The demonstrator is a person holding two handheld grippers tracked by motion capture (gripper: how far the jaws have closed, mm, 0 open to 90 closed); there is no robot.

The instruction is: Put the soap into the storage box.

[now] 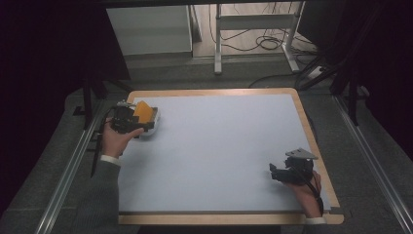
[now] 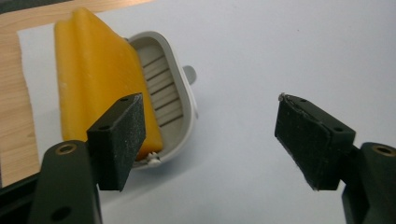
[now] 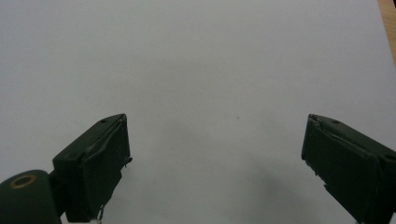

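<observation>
Jaws wide on my left gripper (image 2: 208, 140), nothing between them, just pale surface (image 2: 280, 51) showing in the gap. Yellow sponge (image 2: 100, 79) sits tilted in the white ribbed dish (image 2: 175, 88), just past my left jaw and clear of it. From above, that dish (image 1: 152, 126) is near the surface's far left corner, my left gripper (image 1: 127, 119) right beside it. Over on the near right, my right gripper (image 3: 215, 163) hangs open too, jaws spread over bare surface, well apart from the sponge.

A lab-like recording room. Dark curtains (image 1: 44, 73) flank a wood-edged table (image 1: 214, 92). At upper centre, loose cables (image 1: 265, 41) lie by a white metal stand (image 1: 253, 22).
</observation>
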